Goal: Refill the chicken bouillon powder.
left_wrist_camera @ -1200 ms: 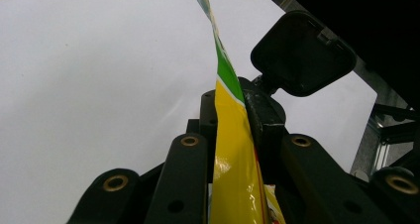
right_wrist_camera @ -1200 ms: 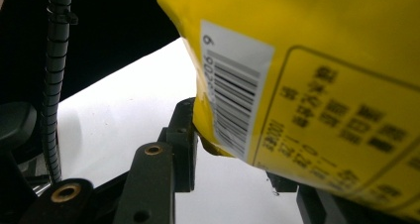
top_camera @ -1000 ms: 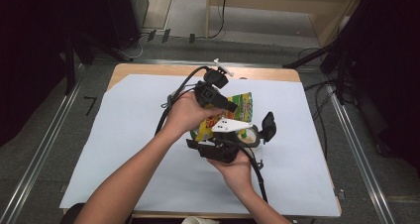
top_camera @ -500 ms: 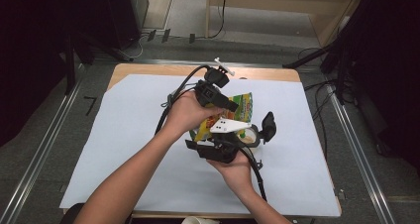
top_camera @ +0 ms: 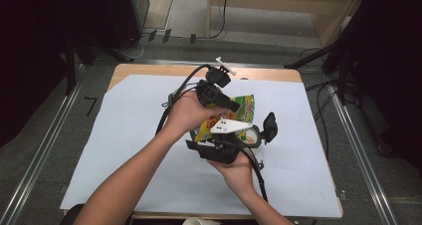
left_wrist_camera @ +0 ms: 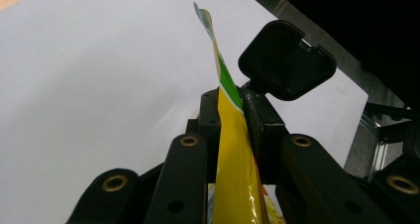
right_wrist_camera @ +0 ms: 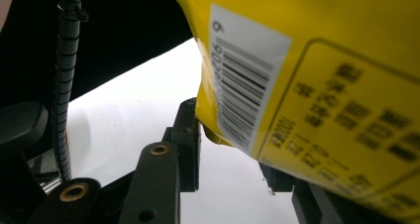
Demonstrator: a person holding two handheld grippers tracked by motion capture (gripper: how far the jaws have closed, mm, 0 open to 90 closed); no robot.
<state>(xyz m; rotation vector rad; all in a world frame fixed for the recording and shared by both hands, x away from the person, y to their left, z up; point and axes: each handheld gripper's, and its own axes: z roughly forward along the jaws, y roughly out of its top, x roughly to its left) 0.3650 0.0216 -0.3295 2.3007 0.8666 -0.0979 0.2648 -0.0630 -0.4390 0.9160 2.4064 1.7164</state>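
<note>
**Snack Packet Held Between Two Grippers Above White-Covered Table**

A person's two hands bring a pair of hand-held grippers together over the middle of a table (top_camera: 149,75) covered by a white sheet (top_camera: 124,135), with a yellow and green snack packet (top_camera: 239,108) held between them, clear of the sheet. In the high view, the left gripper (top_camera: 226,103) comes in from the upper left, the left hand (top_camera: 186,113) wrapped round its body and a black cable (top_camera: 186,80) looping away behind it. The left gripper view shows its two black jaws closed on the packet's thin edge (left_wrist_camera: 233,149), the yellow film pinched upright between them and its green and blue corner rising above the jaw tips.

The right gripper (top_camera: 249,135) sits just below and in front, held in the right hand (top_camera: 236,168), its white three-cornered plate (top_camera: 230,127) facing up and lying partly over the packet. In the right gripper view, the back of the packet (right_wrist_camera: 307,85), with a barcode label (right_wrist_camera: 242,80) and blurred printed text, hangs over the jaws. Its lower corner sits in the gap between them; one jaw stands just beside the film, the other is largely hidden behind it, so whether this gripper has clamped the packet cannot be told.

A dark floor (top_camera: 45,135) and metal rails (top_camera: 45,150) border the table on both sides.
</note>
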